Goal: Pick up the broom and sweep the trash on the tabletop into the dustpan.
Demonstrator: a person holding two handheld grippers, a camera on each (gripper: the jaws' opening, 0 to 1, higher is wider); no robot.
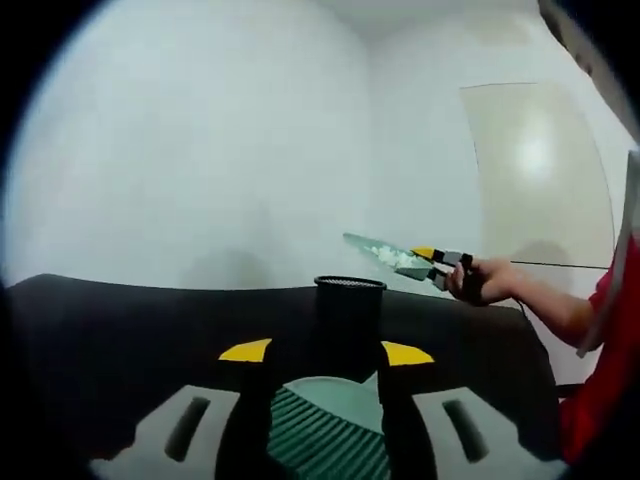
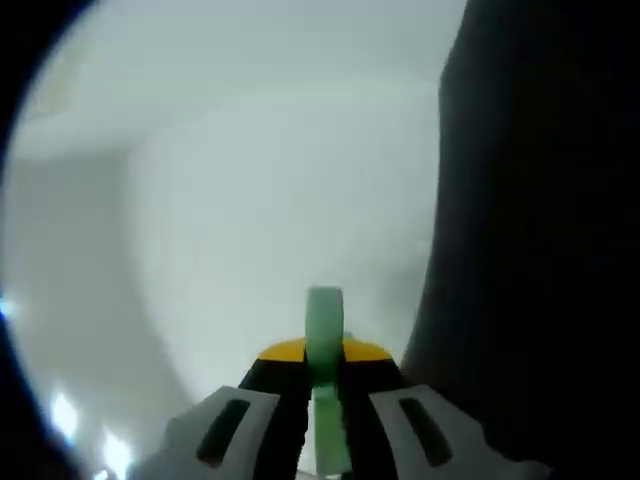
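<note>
Between right tongs [image 2: 323, 352] tips: green broom handle [image 2: 325, 330], clamped.

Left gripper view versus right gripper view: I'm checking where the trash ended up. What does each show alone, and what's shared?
Left gripper view: the black tabletop, a black mesh cup, white trash in the raised dustpan, the left tool around a green ribbed broom. Right gripper view: a dark surface at its right. Both: the right tool shut on the dustpan's green handle, white wall.
</note>
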